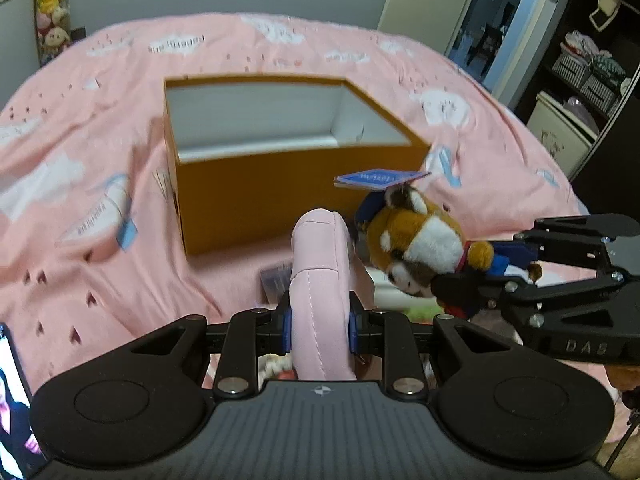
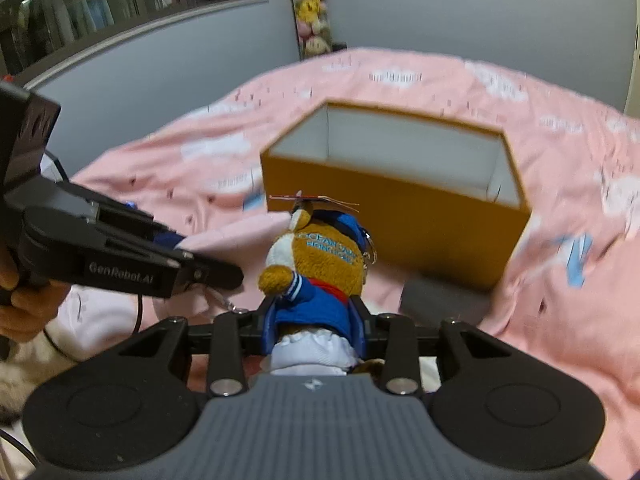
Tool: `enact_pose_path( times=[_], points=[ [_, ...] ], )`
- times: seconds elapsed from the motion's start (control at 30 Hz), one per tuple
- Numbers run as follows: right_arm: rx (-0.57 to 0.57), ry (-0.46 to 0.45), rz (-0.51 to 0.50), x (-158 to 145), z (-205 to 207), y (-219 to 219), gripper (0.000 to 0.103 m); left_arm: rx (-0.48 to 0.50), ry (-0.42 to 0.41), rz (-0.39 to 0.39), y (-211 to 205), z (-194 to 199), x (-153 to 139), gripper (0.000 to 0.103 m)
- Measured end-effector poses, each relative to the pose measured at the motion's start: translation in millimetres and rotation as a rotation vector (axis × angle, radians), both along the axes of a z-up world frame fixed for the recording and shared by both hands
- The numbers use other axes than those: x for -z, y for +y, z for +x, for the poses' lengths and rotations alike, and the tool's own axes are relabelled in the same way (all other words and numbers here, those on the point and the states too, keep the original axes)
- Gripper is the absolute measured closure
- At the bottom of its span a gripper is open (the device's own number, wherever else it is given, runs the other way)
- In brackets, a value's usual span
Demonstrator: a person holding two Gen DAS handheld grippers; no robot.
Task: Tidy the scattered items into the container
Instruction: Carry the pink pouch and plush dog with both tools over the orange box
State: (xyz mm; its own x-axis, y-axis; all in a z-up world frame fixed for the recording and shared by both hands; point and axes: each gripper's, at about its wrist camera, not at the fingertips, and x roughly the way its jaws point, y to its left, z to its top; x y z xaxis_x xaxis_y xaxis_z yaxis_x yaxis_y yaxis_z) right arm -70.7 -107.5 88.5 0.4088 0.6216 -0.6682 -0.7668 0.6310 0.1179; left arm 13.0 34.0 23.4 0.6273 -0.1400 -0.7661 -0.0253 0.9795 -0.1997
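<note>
Your orange box sits open-topped on the pink bed, just ahead of both grippers. Your left gripper is clamped on a pink pouch; your right gripper pinches the plush toy, short of the near wall.

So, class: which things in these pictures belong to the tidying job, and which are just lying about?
Part of the job:
- orange box, open
- pink pouch, held in the left gripper
- plush toy in blue jacket, held in the right gripper

Just lying about:
- pink bedspread
- hanging stuffed toys
- shelf baskets
</note>
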Motion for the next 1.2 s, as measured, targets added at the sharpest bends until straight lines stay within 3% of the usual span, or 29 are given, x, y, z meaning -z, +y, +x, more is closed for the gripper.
enact_pose_path(
  times=[0.3,0.63,0.8,0.93,1.2],
  points=[
    [0.018,-0.112,0.076,-45,35,17,0.065,-0.026,-0.13,0.062,17,28,-47,0.075],
    [0.051,-0.113,0.159,-66,100,52,0.065,-0.069,-0.19,0.097,42,81,-72,0.075],
    [0.091,-0.075,0.166,-54,142,74,0.065,-0.114,-0.164,0.122,51,115,-59,0.075],
    [0.129,0.038,0.167,-28,173,91,0.065,-0.14,-0.111,0.108,61,137,-35,0.075],
    [0.18,0.193,0.11,20,204,119,0.065,-0.175,-0.02,0.183,61,157,-3,0.075]
  ],
)
